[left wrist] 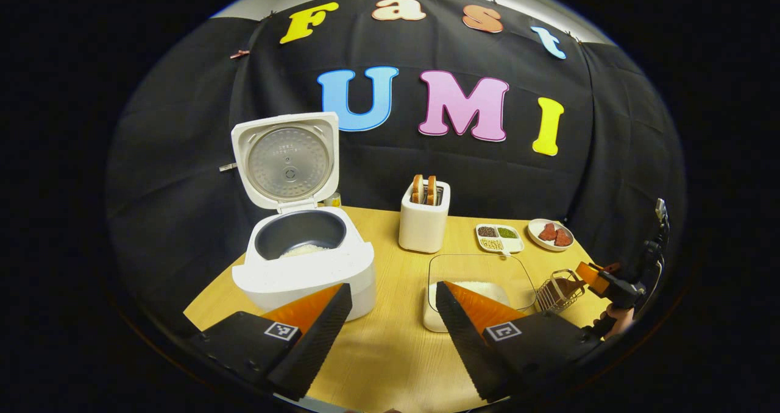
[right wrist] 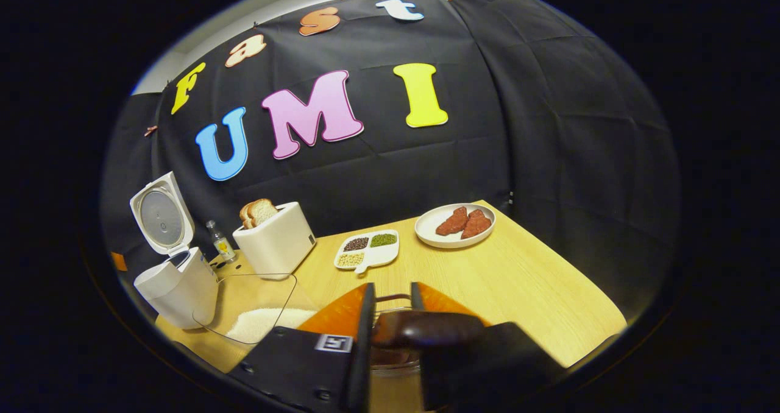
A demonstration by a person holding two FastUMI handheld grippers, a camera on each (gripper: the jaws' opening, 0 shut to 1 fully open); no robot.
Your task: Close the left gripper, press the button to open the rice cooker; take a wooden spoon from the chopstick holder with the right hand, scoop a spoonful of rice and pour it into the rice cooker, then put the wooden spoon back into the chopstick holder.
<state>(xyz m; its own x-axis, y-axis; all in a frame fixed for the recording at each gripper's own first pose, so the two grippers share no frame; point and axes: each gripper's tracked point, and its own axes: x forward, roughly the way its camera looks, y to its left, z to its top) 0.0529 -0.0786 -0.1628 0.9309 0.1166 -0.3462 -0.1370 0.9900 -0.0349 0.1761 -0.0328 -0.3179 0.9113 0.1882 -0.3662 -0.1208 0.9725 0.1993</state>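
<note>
The white rice cooker (left wrist: 304, 273) stands with its lid (left wrist: 286, 157) raised, a little rice in its dark pot. My left gripper (left wrist: 395, 286) hovers open above the table between the cooker and the glass bowl (left wrist: 525, 279) of rice, holding nothing. The right gripper (left wrist: 594, 276), held by a hand, sits at the wire chopstick holder (left wrist: 559, 291) on the right. In the right gripper view, my right gripper (right wrist: 391, 288) is shut on the dark wooden spoon (right wrist: 420, 329) handle, just over the holder's wire rim (right wrist: 393, 296). The cooker (right wrist: 177, 285) and rice bowl (right wrist: 292, 279) lie to its left.
A white toaster (left wrist: 425, 224) with bread stands behind the bowl. A divided dish (left wrist: 499, 237) of beans and a plate (left wrist: 536, 227) of red meat lie at the back right. A small bottle (right wrist: 219, 240) stands behind the cooker. The table's right edge is near the holder.
</note>
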